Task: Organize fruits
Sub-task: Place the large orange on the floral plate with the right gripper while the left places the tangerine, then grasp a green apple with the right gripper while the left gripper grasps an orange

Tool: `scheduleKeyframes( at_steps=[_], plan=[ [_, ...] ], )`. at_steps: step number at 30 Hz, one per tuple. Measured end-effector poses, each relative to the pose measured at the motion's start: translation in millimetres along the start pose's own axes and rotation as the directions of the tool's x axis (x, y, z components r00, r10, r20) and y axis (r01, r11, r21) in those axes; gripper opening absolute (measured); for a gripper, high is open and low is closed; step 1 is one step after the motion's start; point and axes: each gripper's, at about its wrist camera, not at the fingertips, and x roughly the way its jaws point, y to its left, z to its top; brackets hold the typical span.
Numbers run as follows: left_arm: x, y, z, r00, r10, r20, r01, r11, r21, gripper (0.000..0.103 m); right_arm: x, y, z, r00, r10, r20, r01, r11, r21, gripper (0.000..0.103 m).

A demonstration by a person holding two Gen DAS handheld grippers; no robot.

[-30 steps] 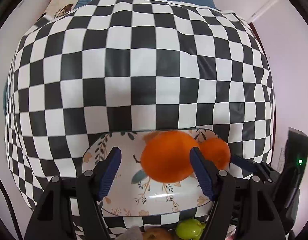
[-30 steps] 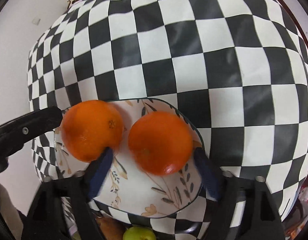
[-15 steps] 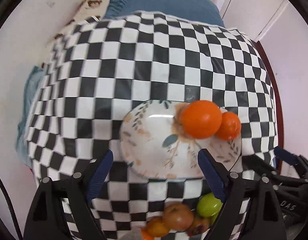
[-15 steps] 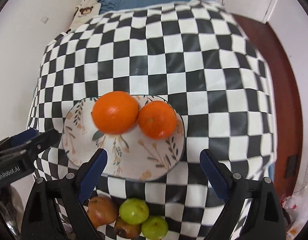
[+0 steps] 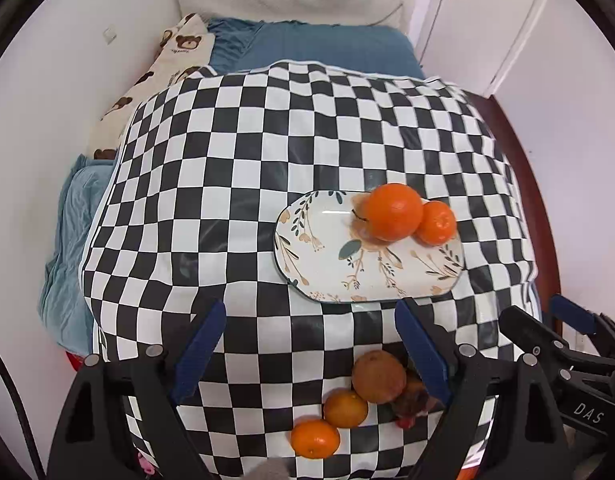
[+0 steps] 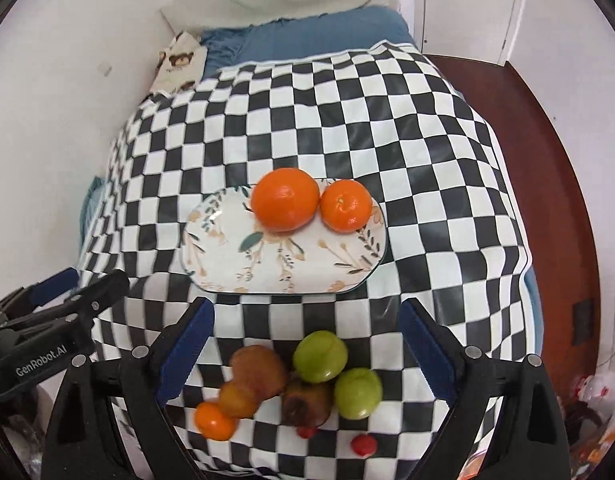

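Both grippers (image 5: 311, 348) (image 6: 307, 344) lifted off plate (image 6: 227, 264) (jaws wide); oranges (image 6: 285, 199) apparently touching.

In the left view a dark fruit (image 5: 411, 402) hides behind the gripper finger (image 5: 421, 354); nearest fruit (image 6: 215, 420) blurred.
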Motion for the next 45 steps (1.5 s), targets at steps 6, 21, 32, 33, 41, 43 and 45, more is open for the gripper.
scheduleKeyframes(
  at_steps=[6, 21, 32, 33, 41, 43, 45],
  plan=[
    [2.4, 12.6, -38.2, 1.0, 0.008, -0.019, -0.007, 0.999, 0.032, 0.103, 4.7, -6.4, -35.8, 0.997, 0.057, -0.049, -0.053, 0.995, 0.081, 0.096],
    [132.0, 6.6, -158.6, 0.917, -0.074, -0.391, 0.065, 0.997, -0.035, 0.103, 79.7, -88.3, -110.3, 0.969, 0.119, -0.219, -0.06, 0.965, 0.256, 0.075],
    [132.7, 8.4, -159.2, 0.936, -0.038, -0.35, 0.016, 0.998, -0.066, 0.061, 142.4, -127.0, -115.2, 0.933, 0.26, -0.248, -0.131, 0.889, 0.438, 0.061],
    [129.9, 12.0, -157.3, 0.94, -0.02, -0.339, -0.001, 0.998, -0.059, 0.061, 141.7, -126.4, -115.1, 0.935, 0.253, -0.249, -0.128, 0.894, 0.43, 0.061],
    [144.7, 21.4, -149.8, 0.934, -0.001, -0.356, -0.031, 0.996, -0.082, 0.062, 123.3, -122.1, -109.4, 0.957, 0.104, -0.269, -0.028, 0.962, 0.271, 0.061],
    [145.9, 21.9, -149.3, 0.935, 0.007, -0.356, -0.038, 0.996, -0.08, 0.062, 129.8, -119.9, -107.1, 0.958, 0.103, -0.268, -0.032, 0.966, 0.255, 0.061],
    [145.5, 22.4, -147.0, 0.935, 0.01, -0.353, -0.041, 0.996, -0.079, 0.062, 134.0, -117.5, -106.0, 0.958, 0.097, -0.268, -0.028, 0.968, 0.249, 0.061]
  ],
)
